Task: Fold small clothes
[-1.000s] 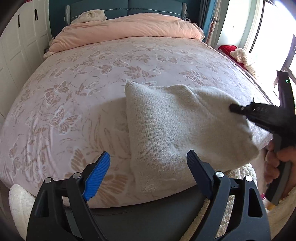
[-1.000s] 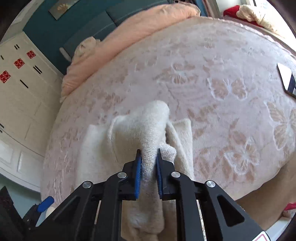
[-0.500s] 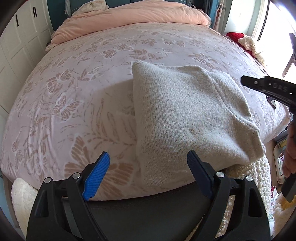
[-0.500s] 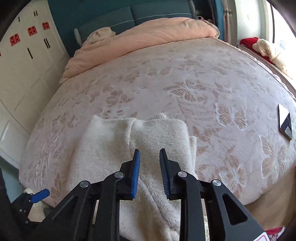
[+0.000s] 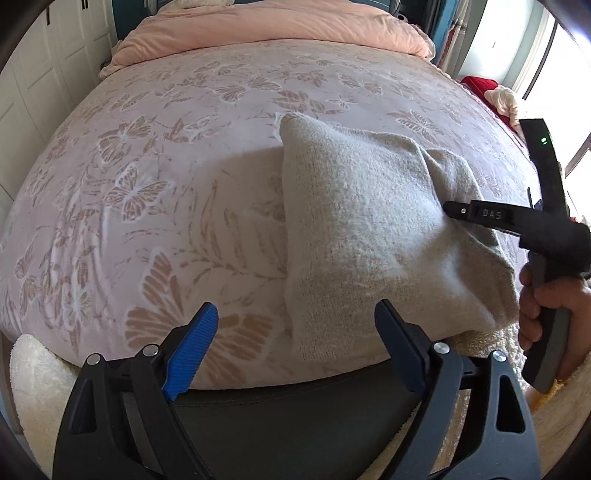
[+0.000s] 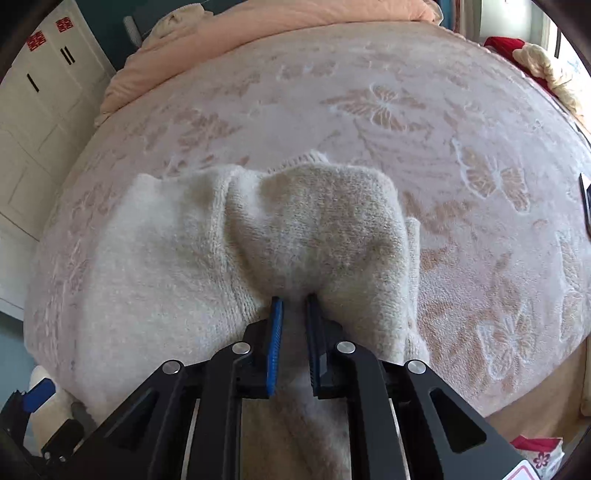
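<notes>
A cream knitted garment (image 5: pixel 373 236) lies folded on the near part of the bed, also seen in the right wrist view (image 6: pixel 229 251). My right gripper (image 6: pixel 294 301) presses down into its top layer, jaws a narrow gap apart with knit bunched around the tips; in the left wrist view its fingers (image 5: pixel 465 212) dent the garment's right side. My left gripper (image 5: pixel 295 332) is wide open and empty, held just off the bed's near edge, its right finger in front of the garment's near hem.
The bed has a pink butterfly-patterned cover (image 5: pixel 166 177) with a peach duvet (image 5: pixel 273 26) bunched at the head. White wardrobes (image 6: pixel 40 110) stand to the left. A dark flat object (image 6: pixel 585 199) lies at the bed's right edge. A red cloth (image 5: pixel 480 83) lies by the window.
The right gripper let go of the raised fold, opened slightly, then came down into the garment's top. The garment now lies flatter. The left gripper stayed open and shifted little.
</notes>
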Tool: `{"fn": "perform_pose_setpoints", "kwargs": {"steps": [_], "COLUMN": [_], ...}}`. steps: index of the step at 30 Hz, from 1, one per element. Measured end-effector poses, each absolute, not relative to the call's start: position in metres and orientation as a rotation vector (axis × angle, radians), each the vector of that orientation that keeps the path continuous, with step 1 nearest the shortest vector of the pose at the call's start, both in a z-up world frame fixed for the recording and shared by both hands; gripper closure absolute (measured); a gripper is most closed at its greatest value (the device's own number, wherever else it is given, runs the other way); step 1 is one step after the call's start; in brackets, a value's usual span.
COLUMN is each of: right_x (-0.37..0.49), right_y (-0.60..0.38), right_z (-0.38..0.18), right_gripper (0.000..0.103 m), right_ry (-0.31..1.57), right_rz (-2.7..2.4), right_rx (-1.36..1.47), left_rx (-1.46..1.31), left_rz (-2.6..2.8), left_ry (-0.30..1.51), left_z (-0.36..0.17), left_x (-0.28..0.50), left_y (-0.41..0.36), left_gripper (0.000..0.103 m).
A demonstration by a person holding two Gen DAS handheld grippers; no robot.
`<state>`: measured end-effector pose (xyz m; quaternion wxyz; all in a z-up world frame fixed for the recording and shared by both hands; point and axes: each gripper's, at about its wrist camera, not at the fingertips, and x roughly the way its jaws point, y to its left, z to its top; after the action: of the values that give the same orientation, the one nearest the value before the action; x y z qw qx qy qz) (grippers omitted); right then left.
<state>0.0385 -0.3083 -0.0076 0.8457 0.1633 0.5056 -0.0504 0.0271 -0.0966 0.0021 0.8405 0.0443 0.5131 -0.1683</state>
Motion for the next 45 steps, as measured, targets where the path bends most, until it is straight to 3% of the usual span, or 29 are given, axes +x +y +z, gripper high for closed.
{"fn": "perform_pose_setpoints", "kwargs": {"steps": [4, 8, 13, 14, 16, 17, 18, 20, 24, 26, 28, 35, 37, 40, 44, 45], "right_x": [0.015, 0.014, -0.002, -0.01, -0.024, -0.028, -0.033, -0.041, -0.044, -0.047, -0.048, -0.024, -0.022, -0.017, -0.008, -0.007], "right_y": [-0.245, -0.189, -0.221, -0.236, -0.27, -0.287, -0.302, -0.325, -0.329, -0.329, -0.335, -0.362, -0.367, -0.366, -0.357, -0.355], "right_z": [0.016, -0.066, -0.012, 0.001, 0.008, 0.002, -0.009, -0.039, -0.028, -0.006, -0.002, -0.068, -0.081, -0.087, -0.083, -0.081], "right_gripper": [0.084, 0.084, 0.086, 0.084, 0.064, 0.064, 0.067, 0.088, 0.09, 0.076, 0.032, 0.026, 0.015, 0.005, 0.005, 0.015], "right_ry": [1.04, 1.211, 1.118, 1.08, 1.051, 1.063, 1.094, 1.148, 1.11, 1.034, 0.991, 1.139, 1.132, 1.121, 1.132, 1.12], "right_rz": [0.132, 0.134, 0.109, 0.068, -0.041, -0.102, -0.156, -0.188, -0.174, -0.199, -0.227, -0.175, -0.15, -0.13, -0.135, -0.109], "right_rx": [0.358, 0.161, 0.329, 0.349, 0.363, 0.361, 0.363, 0.392, 0.442, 0.434, 0.438, 0.634, 0.733, 0.757, 0.707, 0.719], "left_rx": [0.083, 0.007, -0.027, -0.038, -0.071, -0.081, -0.086, -0.086, 0.02, 0.06, 0.079, 0.007, -0.063, -0.119, -0.083, -0.071], "left_rz": [-0.314, -0.244, -0.241, -0.258, -0.304, -0.325, -0.347, -0.389, -0.438, -0.456, -0.465, -0.424, -0.429, -0.429, -0.427, -0.428], "left_ry": [1.054, 1.063, 1.056, 1.049, 1.04, 1.048, 1.06, 1.065, 1.049, 1.045, 1.052, 1.224, 1.273, 1.302, 1.294, 1.293], "left_z": [0.008, 0.01, 0.019, 0.021, 0.023, 0.022, 0.021, 0.022, 0.023, 0.022, 0.018, -0.045, -0.062, -0.074, -0.072, -0.069], "left_x": [0.026, 0.033, 0.038, 0.039, 0.043, 0.046, 0.049, 0.051, 0.045, 0.043, 0.043, 0.079, 0.089, 0.096, 0.093, 0.092], "left_y": [-0.08, -0.052, -0.038, -0.04, -0.048, -0.056, -0.065, -0.084, -0.122, -0.133, -0.14, -0.146, -0.143, -0.144, -0.153, -0.155], "left_gripper": [0.018, 0.018, 0.018, 0.018, 0.015, 0.015, 0.015, 0.015, 0.015, 0.014, 0.011, 0.007, 0.005, 0.005, 0.007, 0.01]}}
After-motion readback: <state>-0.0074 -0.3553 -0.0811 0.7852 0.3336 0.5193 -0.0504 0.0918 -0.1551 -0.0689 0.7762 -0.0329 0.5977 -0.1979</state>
